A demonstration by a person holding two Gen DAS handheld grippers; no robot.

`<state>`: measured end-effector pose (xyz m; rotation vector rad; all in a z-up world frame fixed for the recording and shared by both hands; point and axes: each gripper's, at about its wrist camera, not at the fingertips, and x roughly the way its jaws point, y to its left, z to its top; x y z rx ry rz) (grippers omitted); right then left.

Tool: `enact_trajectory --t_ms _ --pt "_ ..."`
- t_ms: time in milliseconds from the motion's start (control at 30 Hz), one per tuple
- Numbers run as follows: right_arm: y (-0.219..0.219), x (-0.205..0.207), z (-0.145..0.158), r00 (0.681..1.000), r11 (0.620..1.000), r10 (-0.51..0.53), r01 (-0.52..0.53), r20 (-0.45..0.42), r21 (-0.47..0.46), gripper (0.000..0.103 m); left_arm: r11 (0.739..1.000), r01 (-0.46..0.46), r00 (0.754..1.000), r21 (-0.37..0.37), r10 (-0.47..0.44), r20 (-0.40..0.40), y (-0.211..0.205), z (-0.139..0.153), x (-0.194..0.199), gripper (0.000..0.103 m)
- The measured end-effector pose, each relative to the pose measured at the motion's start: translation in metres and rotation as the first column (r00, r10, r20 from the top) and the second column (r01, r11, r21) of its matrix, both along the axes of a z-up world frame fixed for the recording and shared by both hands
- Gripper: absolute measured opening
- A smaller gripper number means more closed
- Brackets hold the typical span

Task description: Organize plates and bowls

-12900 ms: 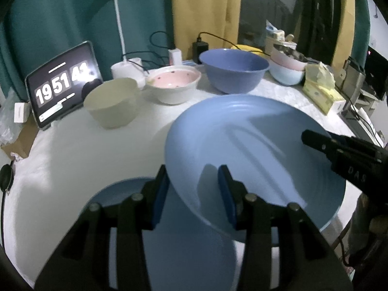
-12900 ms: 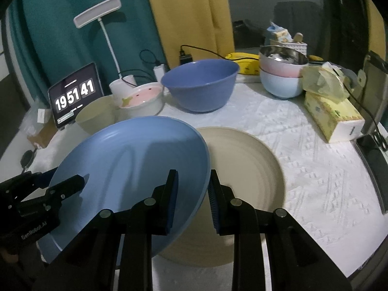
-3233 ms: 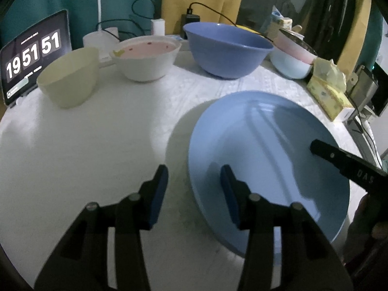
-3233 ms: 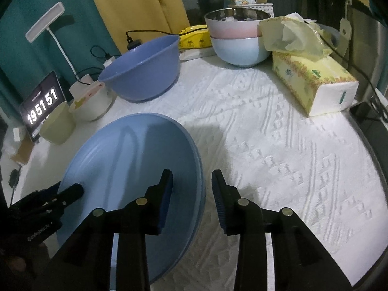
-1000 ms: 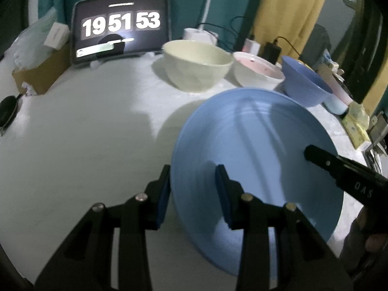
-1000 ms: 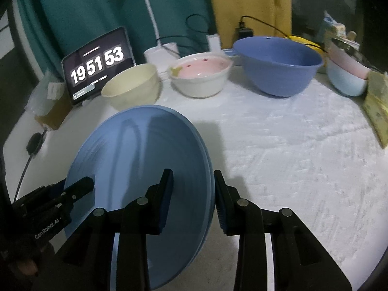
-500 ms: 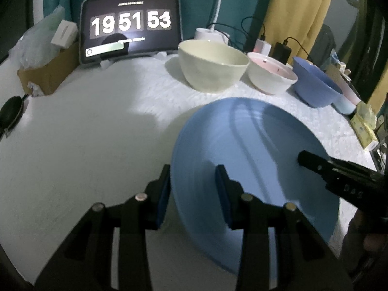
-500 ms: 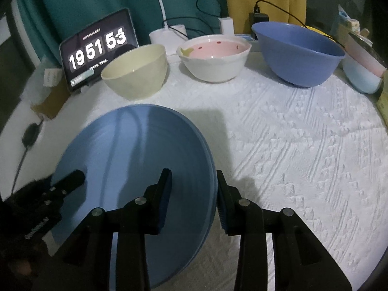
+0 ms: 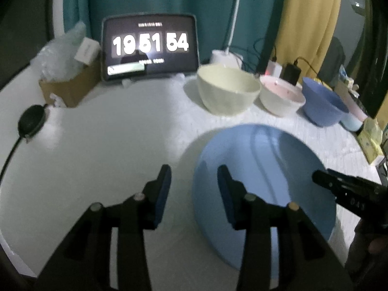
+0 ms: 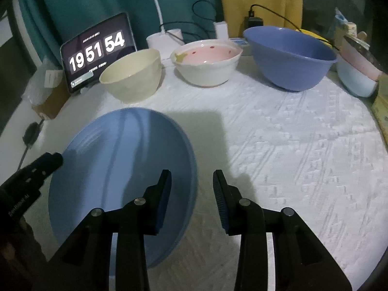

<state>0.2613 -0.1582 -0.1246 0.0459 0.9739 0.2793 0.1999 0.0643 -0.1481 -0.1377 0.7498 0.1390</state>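
Note:
A large blue plate point(image 9: 266, 169) point(image 10: 121, 157) lies on the white cloth, and a second rim shows just under its right edge. My left gripper point(image 9: 195, 186) straddles the plate's left rim. Its jaws are opening, the right finger stands over the plate, and the left finger is off it over bare cloth. My right gripper point(image 10: 191, 189) straddles the opposite rim and stands open, with cloth showing between the rim and its right finger. Behind the plate stand a cream bowl point(image 9: 228, 92) point(image 10: 133, 77), a pink-and-white bowl point(image 10: 208, 63) and a big blue bowl point(image 10: 291, 55).
A tablet clock point(image 9: 149, 46) and a lamp base point(image 10: 167, 38) stand at the back with cables. A cardboard box point(image 9: 70, 87) and a black round device point(image 9: 31, 121) sit far left. Stacked pastel bowls point(image 10: 356, 77) and a tissue box point(image 9: 371, 143) are at the right.
The left jaws have widened and the left hand has drawn back a little. In the right wrist view, the plate's rim now sits away from the right finger instead of against it.

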Motion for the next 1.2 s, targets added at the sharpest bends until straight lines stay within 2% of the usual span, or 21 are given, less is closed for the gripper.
enact_trajectory --t_ms 200,433,833,1200 --pt "-0.017 -0.003 0.010 0.999 1.000 -0.025 0.025 0.026 0.017 0.038 0.999 0.037 0.998 0.009 -0.037 0.059 -0.017 0.019 -0.003 0.045" --pt "-0.046 -0.004 0.022 0.996 0.997 -0.070 0.068 0.057 0.033 0.038 0.992 0.125 0.987 0.014 -0.126 0.097 -0.053 0.033 0.001 0.045" --pt "-0.102 0.000 0.040 0.984 0.989 -0.142 0.137 0.109 0.050 0.038 0.973 0.228 0.968 0.024 -0.230 0.100 -0.109 0.047 0.021 0.045" --pt "-0.138 0.012 0.048 0.975 0.984 -0.175 0.170 0.139 0.050 0.038 0.951 0.309 0.947 -0.004 -0.307 0.089 -0.152 0.055 0.052 0.045"
